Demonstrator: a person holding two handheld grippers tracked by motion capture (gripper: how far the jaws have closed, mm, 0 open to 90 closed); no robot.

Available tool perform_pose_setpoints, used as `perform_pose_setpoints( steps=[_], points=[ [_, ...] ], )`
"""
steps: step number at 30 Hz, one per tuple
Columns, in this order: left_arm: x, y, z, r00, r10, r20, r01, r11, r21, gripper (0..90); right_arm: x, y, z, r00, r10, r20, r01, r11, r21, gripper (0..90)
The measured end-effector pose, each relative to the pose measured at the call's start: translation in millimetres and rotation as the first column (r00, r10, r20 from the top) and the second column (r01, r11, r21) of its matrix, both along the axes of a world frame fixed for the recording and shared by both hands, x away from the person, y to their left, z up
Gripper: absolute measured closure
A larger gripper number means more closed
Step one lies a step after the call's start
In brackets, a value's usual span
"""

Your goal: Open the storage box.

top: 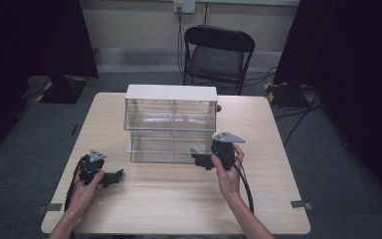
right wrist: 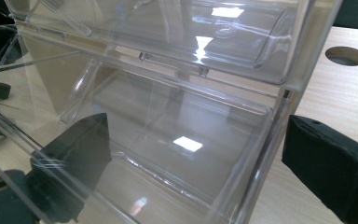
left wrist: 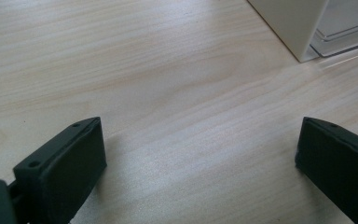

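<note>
A clear plastic drawer cabinet (top: 170,114) with a white top (top: 170,92) stands mid-table. Its lower drawer (top: 161,148) is pulled out toward me. My right gripper (top: 197,159) is at that drawer's front right corner. In the right gripper view the gripper (right wrist: 196,154) is open, with the drawer's clear side wall (right wrist: 261,154) between its jaws; the left jaw shows through the plastic. My left gripper (top: 117,175) rests low over the table, left of the drawer. It (left wrist: 200,154) is open over bare wood, and the cabinet's white corner (left wrist: 291,23) lies ahead.
A black folding chair (top: 218,52) stands behind the table (top: 179,199). A round hole (right wrist: 346,55) is in the tabletop beside the cabinet. Dark curtains hang at both sides, and cables run across the floor at the right (top: 298,119).
</note>
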State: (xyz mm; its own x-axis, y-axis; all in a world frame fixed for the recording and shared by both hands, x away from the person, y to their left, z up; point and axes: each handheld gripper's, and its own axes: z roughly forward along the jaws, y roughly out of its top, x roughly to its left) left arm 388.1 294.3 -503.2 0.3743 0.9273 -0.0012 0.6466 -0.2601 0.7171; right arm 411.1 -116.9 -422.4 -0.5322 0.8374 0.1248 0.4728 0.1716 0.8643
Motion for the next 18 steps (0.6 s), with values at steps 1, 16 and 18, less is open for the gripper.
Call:
perform_pose_setpoints(
  steps=[1,16,18],
  points=[
    [0.0,0.0,0.0,1.0000,0.000,0.000,0.000,1.0000,0.000,1.1,0.1,0.0,0.1,1.0000,0.000,0.000,0.000,1.000,0.002,7.5],
    [0.0,0.0,0.0,1.0000,0.000,0.000,0.000,1.0000,0.000,1.1,1.7,0.3,5.2,0.9999,-0.006,0.013,0.006,1.000,0.011,9.4],
    [0.0,-0.1,-0.1,1.0000,0.001,0.000,-0.001,1.0000,-0.002,1.1,2.0,0.2,6.0,0.9999,-0.005,0.015,0.005,1.000,0.010,9.6]
  ],
)
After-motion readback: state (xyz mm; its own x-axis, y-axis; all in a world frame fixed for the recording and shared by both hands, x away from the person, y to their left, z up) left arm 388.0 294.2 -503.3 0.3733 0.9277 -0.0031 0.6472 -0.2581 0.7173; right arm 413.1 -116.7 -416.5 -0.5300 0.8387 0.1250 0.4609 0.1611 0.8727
